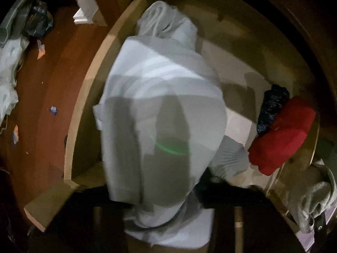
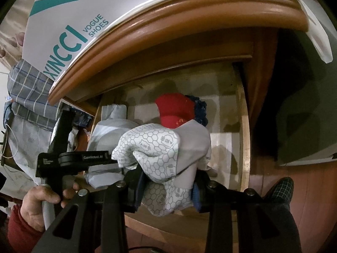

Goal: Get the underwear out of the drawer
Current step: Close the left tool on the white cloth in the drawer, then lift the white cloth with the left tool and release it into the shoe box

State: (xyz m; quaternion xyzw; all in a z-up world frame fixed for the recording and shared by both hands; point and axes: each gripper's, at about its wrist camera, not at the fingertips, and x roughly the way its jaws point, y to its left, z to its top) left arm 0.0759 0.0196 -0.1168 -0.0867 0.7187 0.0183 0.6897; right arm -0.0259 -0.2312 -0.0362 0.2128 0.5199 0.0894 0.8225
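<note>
The right hand-held gripper [image 2: 168,189] is seen clamped narrowly on a bundle of underwear [image 2: 151,147], white with a grey hexagon print and a plain grey panel. The cloth is pinched between the 2 pads and bulges out above them. The underwear is held over the front part of the open drawer [image 2: 244,137], clear of its pale lined floor.

The left hand-held gripper [image 2: 73,158] is held by a hand [image 2: 42,198] with a red sleeve [image 2: 19,232] and is pointed down into the drawer's left side. In its own view a pale grey garment [image 1: 160,109] is blurred and fills the middle, so the fingers are covered. Whether this hand-held gripper is closed on the cloth cannot be told.

Further back in the drawer a red garment [image 2: 174,109] is seen lying against a dark blue lacy item [image 2: 200,109]. A white shoe box [image 2: 73,10] with teal lettering is seen resting on the cabinet top above the drawer. Scraps of litter are scattered on the reddish wooden floor [image 1: 42,84] beside the drawer.
</note>
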